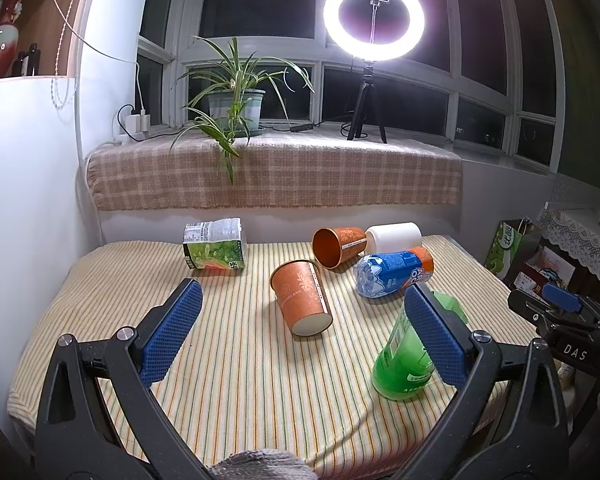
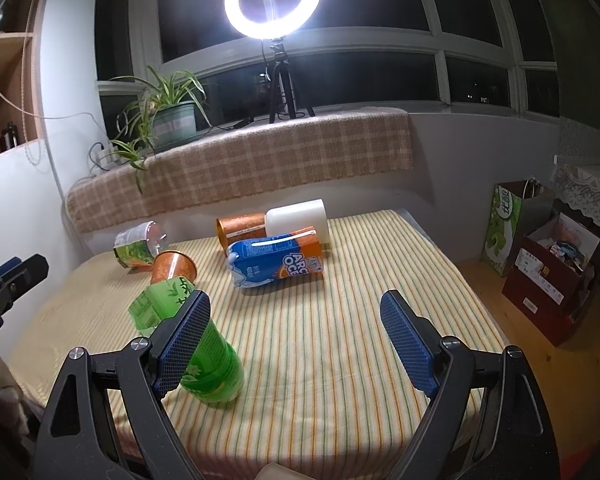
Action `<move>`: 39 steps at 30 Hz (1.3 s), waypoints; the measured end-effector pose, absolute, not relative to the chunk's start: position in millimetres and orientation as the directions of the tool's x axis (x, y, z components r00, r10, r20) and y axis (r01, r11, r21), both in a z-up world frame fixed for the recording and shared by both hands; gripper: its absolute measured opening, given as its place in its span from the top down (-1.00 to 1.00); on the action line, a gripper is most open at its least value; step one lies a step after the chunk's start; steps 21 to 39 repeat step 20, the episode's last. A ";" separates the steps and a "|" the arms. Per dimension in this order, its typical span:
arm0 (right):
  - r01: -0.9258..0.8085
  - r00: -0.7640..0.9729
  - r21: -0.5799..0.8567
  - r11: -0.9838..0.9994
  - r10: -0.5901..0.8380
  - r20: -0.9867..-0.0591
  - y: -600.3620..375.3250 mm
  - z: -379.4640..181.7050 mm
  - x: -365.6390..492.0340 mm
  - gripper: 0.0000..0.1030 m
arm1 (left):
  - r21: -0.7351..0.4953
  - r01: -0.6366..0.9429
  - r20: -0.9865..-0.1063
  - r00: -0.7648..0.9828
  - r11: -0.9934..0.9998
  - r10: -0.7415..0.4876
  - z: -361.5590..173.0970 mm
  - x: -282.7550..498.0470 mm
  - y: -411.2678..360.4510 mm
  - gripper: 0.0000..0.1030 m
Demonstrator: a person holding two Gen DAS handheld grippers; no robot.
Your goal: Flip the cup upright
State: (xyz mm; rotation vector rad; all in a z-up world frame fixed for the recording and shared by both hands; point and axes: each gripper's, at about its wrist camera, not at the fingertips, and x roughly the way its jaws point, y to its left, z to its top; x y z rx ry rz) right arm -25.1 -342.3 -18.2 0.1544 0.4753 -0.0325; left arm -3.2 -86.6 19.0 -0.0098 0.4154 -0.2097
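Observation:
An orange paper cup (image 1: pixel 302 298) lies on its side mid-table, base toward me; in the right wrist view (image 2: pixel 173 266) it is at the left. A second orange cup (image 1: pixel 337 247) lies on its side farther back, mouth toward me, also in the right wrist view (image 2: pixel 240 229). My left gripper (image 1: pixel 300 312) is open and empty, hovering just before the near cup. My right gripper (image 2: pixel 296 320) is open and empty over the table's near right part.
A striped cloth covers the table (image 1: pixel 240 380). On it lie a green bottle (image 1: pixel 406 356), a blue and orange bottle (image 1: pixel 392 274), a white cylinder (image 1: pixel 394 237) and a green carton (image 1: pixel 214 245). Bags and boxes (image 2: pixel 548 272) stand on the floor at right.

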 end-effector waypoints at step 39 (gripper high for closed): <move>0.060 0.878 0.141 0.988 0.015 -0.479 -339.9 -23.6 -23.1 -0.69 | -0.054 0.198 -0.399 0.894 0.979 -0.203 17.9 -3.5 -82.1 -0.99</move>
